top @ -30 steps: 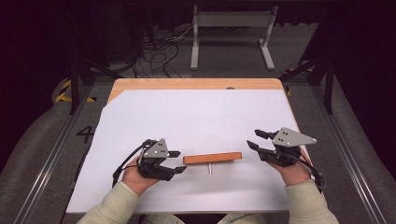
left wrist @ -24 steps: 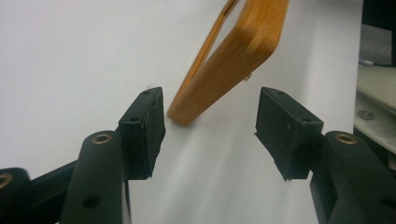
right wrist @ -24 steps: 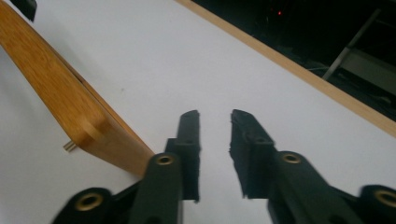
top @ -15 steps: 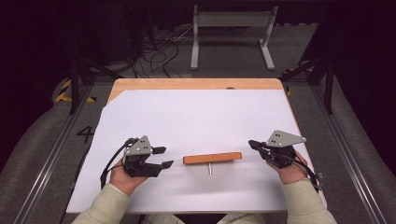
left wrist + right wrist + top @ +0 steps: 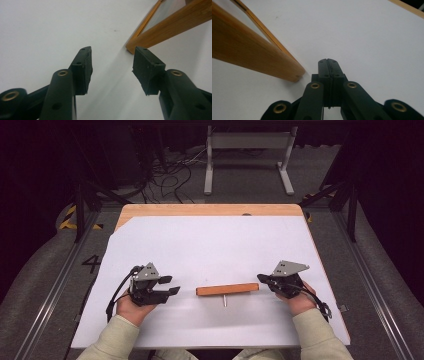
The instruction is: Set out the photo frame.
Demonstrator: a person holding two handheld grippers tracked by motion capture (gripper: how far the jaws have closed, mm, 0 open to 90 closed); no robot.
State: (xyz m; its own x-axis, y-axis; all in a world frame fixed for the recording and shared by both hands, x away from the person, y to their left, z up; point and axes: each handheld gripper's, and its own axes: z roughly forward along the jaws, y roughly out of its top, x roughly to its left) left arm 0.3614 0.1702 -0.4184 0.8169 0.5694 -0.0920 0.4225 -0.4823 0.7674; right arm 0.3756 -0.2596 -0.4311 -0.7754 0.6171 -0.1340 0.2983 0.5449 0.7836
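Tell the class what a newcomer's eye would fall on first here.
A slim wooden bar lies alone near the front of the white table. The left gripper faces its left end with jaws apart, while the right gripper sits shut by its right end.

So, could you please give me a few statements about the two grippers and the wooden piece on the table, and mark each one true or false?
1. The left gripper has its jaws apart. True.
2. The right gripper is clamped on the wooden bar. False: its jaws are shut on nothing, beside the bar's end.
3. The wooden bar lies on the white sheet between the two grippers. True.
4. The left gripper is lifting the bar off the table. False: the bar lies flat, and the open jaws sit short of its end.
5. A short metal pin sticks out from the bar's near side. True.
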